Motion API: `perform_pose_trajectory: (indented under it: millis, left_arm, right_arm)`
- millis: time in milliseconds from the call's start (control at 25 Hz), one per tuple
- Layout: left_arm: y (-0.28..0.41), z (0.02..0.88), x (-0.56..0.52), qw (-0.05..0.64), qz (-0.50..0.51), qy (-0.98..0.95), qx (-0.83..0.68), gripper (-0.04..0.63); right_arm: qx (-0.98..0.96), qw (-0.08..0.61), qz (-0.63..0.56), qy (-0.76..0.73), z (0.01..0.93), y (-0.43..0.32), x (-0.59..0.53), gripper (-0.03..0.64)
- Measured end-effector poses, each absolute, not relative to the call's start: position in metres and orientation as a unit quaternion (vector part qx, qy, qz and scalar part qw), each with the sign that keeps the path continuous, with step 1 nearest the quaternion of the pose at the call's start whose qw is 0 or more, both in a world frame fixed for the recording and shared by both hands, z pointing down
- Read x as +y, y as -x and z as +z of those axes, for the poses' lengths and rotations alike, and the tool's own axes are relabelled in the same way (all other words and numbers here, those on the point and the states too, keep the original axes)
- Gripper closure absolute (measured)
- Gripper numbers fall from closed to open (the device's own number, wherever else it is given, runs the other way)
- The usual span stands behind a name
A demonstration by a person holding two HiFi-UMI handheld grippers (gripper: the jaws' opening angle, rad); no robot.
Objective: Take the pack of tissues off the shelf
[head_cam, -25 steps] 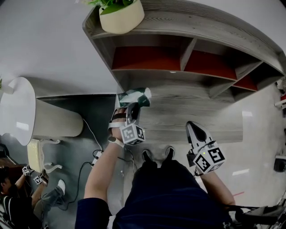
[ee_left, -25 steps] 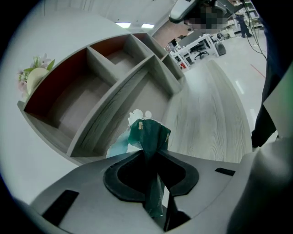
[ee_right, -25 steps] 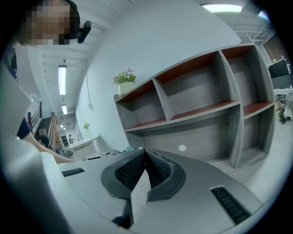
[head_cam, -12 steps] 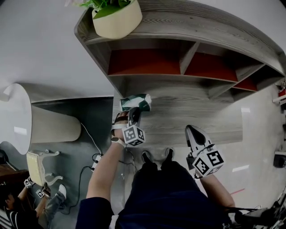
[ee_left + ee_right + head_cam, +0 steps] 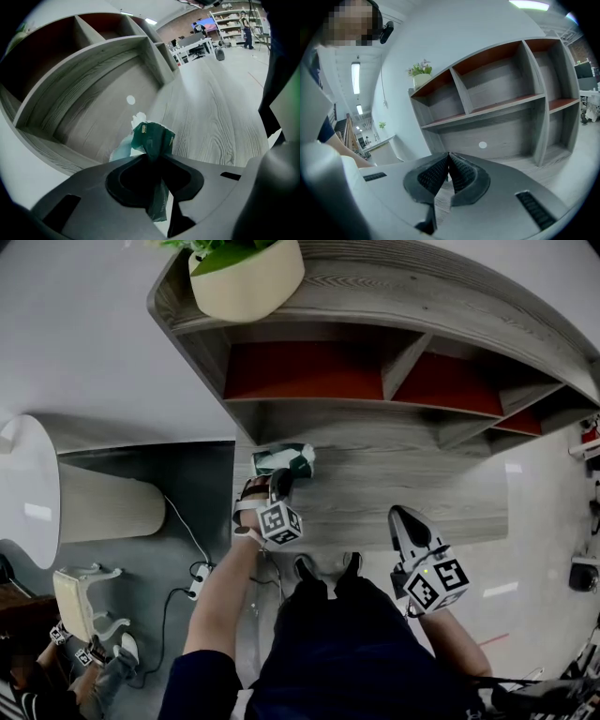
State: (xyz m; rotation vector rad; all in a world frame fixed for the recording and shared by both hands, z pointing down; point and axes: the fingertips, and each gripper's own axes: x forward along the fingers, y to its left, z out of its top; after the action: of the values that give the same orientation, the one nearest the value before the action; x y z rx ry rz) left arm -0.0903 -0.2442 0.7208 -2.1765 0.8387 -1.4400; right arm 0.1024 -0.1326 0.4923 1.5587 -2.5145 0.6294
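Hanging from a pinch on its crumpled wrapper, the green pack of tissues (image 5: 283,460) (image 5: 152,140) sits out in front of the shelf (image 5: 375,427), near the shelf's left end and low down, above the pale wood-grain floor (image 5: 422,502). It lies in no compartment. The left gripper (image 5: 278,482) (image 5: 152,158) has its two jaws pressed onto the wrapper, with a strip of the plastic trailing back between them in the left gripper view.

To the right and nearer the person, the right gripper (image 5: 405,519) (image 5: 448,159) points toward the shelf with its ribbed pads (image 5: 433,174) closed against each other and nothing between them.

On the shelf's top, at the far left, stands a cream plant pot (image 5: 247,282). A round white table (image 5: 23,488) stands well to the left on grey flooring.
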Motion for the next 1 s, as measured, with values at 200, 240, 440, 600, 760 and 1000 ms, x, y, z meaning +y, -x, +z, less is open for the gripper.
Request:
perform_pose_trajectory:
  millis: [200,240,440,600,760,1000]
  left_arm:
    - [0.093,0.737,-0.245,0.193,-0.527,0.776,0.288,0.5]
    - [0.093,0.74,-0.245,0.19,-0.528,0.776,0.288,0.499]
    - [0.092,0.752,-0.243,0.172,-0.534,0.778,0.283,0.493]
    - [0.092,0.763,-0.239,0.153,-0.546,0.777,0.273,0.482]
    - [0.092,0.768,-0.238,0.123,-0.55,0.779,0.274,0.447]
    - [0.09,0.755,-0.24,0.129,-0.547,0.777,0.284,0.373]
  right_arm:
    - [-0.83,0.062,0.211,-0.513,0.496,-0.101,-0.136,0.606]
    - [-0.83,0.062,0.212,-0.513,0.496,-0.101,-0.137,0.606]
    - [-0.829,0.063,0.214,-0.512,0.498,-0.1,-0.139,0.606]
    - [-0.83,0.062,0.214,-0.511,0.499,-0.1,-0.141,0.606]
    - [-0.831,0.061,0.216,-0.509,0.5,-0.099,-0.142,0.606]
    - [-0.835,0.06,0.217,-0.502,0.501,-0.097,-0.143,0.606]
